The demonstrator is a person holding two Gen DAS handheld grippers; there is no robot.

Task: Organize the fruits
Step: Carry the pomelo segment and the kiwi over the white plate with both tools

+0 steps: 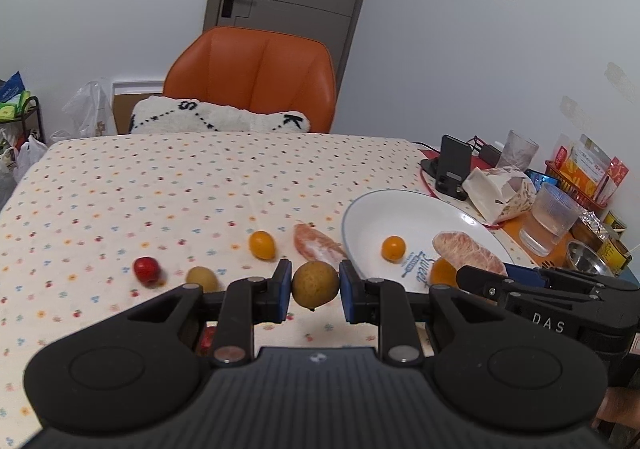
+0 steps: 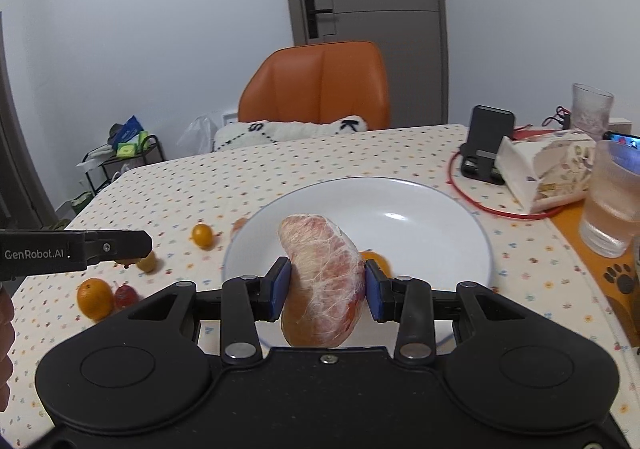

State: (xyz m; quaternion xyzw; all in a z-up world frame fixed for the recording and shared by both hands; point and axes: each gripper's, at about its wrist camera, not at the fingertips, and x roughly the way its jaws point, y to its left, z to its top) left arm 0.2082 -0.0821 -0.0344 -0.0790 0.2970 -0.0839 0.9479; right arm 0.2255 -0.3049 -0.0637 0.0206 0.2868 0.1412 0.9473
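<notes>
Left claw pinches a small brownish-yellow round fruit between its blue pads, held above the dotted surface just left of the white plate. Right claw is closed on a peeled pomelo segment over the plate's near part, where a small orange fruit lies. On the cloth rest another pomelo piece, an orange kumquat, a red fruit and a yellowish one.
</notes>
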